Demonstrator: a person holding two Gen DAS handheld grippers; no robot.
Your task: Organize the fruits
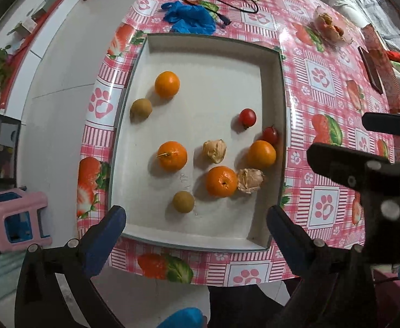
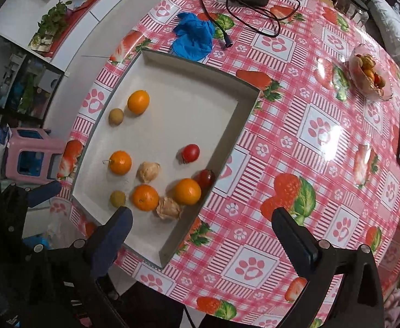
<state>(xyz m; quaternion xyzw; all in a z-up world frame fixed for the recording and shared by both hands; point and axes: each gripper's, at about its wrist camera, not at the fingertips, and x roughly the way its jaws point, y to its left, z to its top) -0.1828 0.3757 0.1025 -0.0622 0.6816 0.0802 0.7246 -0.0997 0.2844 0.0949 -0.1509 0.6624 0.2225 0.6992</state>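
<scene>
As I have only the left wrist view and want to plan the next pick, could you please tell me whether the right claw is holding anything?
Observer: No, the right claw is open and empty.
Operator: Thank you. What lies beneath it?
Observer: It straddles the tray wall: one finger is over the tray, the other over the tablecloth.
Operator: The glass bowl is blurred for me; what is in it?
Observer: The glass bowl holds small fruits, orange and yellowish.
</scene>
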